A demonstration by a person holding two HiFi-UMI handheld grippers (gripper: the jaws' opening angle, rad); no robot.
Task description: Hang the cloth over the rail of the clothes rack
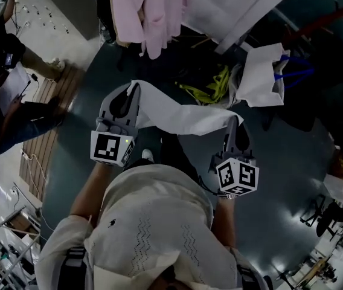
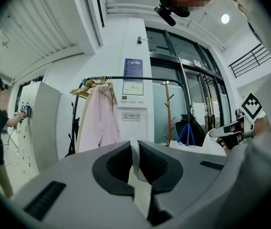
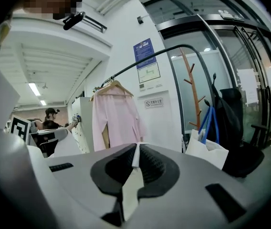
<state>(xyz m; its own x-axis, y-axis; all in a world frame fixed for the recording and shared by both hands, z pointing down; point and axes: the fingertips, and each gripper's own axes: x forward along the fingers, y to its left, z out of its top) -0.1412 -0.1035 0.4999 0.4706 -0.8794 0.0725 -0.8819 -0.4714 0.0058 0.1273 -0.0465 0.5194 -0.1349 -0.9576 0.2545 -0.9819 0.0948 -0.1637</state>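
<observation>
Left gripper point(image 1: 133, 91) and right gripper point(image 1: 234, 121) pinch the white cloth point(image 1: 180, 117) tight in their fingers point(image 2: 114, 165); limp and light, it sags between them, likely best held by its corners.

In my head view the top edge cuts off the pink garment point(image 1: 150, 14), and the left edge crops a person point(image 1: 2, 59). In the left claw view, my left claw point(image 2: 136, 147) covers nearly all of the cloth point(image 2: 136, 171); only 1 thin strip shows between the jaws. The print on the blue poster point(image 2: 133, 69) is too small to read. My right claw point(image 3: 135, 151) hides the lower part of the white bag point(image 3: 207, 151).
</observation>
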